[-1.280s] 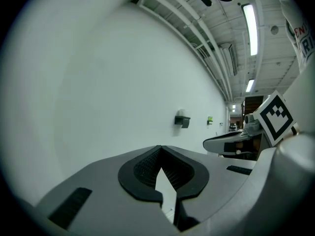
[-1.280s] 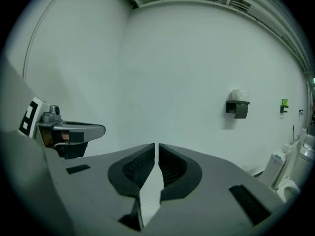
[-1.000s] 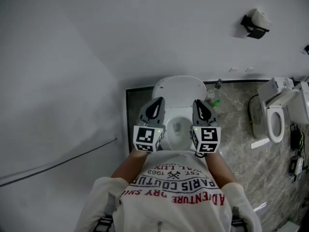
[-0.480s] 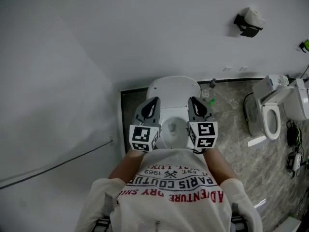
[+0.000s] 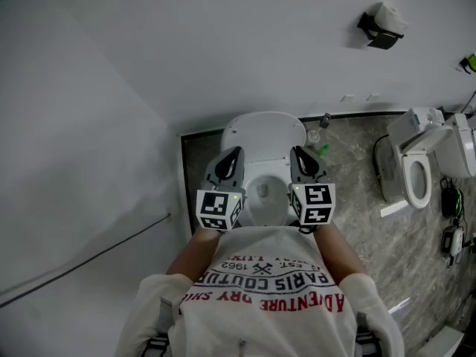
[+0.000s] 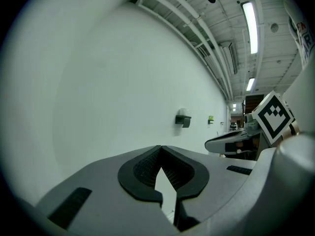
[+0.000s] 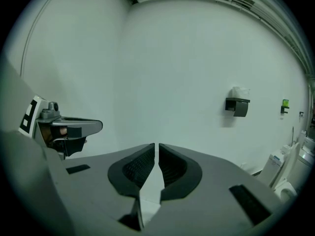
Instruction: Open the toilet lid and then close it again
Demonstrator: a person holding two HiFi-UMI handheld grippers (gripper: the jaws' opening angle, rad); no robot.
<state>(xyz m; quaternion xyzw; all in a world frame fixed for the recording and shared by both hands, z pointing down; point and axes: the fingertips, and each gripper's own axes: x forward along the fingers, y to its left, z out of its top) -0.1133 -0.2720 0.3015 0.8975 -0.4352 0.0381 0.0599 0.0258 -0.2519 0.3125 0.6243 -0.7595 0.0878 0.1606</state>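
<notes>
Against the wall, the toilet lid (image 5: 264, 131) is standing raised while the left gripper (image 5: 234, 153) and right gripper (image 5: 297, 152), jaws together and empty, are hovering over the bowl (image 5: 265, 192), probably preparing to tip the lid down

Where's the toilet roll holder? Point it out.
Head view, upper right: the toilet roll holder hangs on the white wall, beyond the second toilet at the right edge.

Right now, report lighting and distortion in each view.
Head view: dim, wide-angle curvature around the toilet. Left gripper view: fisheye, black corners, ceiling strip light glaring. Right gripper view: fisheye, evenly lit, toilet paper holder casting a faint shadow.
</notes>
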